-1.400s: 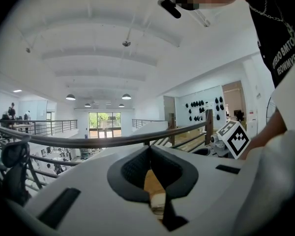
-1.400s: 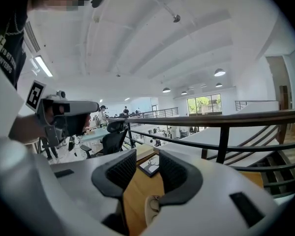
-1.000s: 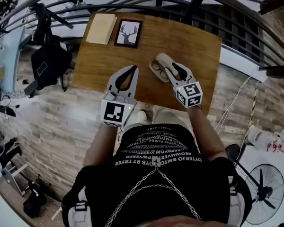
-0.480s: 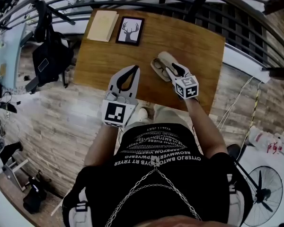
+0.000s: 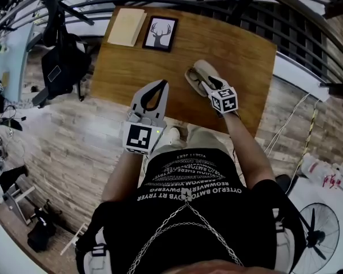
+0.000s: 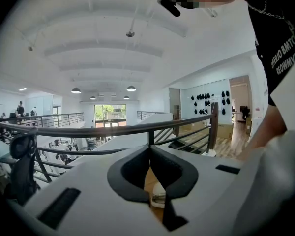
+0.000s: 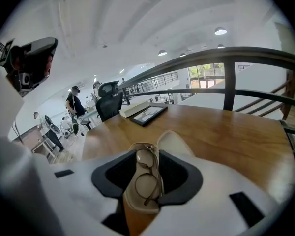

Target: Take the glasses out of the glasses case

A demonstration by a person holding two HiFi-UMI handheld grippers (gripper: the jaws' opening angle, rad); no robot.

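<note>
The left claw (image 5: 159, 83) has not moved over the last second. It hovers over the near edge of the surface (image 5: 234, 44), tips pressed together, holding nothing. Through the loop of its jaws the left gripper view shows only a sliver of wood and a pale end of the case beyond.

The change is on the right. The right claw (image 7: 147, 156) has pushed forward from the near edge, and its jaws, spread apart, now straddle the glasses case (image 7: 135, 204), one pad on each long side. It has not closed on anything. Whether the pads already touch the case walls cannot be told. This looks like the end of the approach: the claw is lined up over its target, and what remains is to get the jaws onto the frame rather than the case.

The case lies open, right of the middle of the surface. Its tray is the left half, and the glasses (image 7: 148, 178) lie folded in it, lenses up, entirely within the rim. The lid (image 7: 176, 142) is swung back to the right and far side, showing a bare pale lining. The glasses are not yet lifted.
</note>
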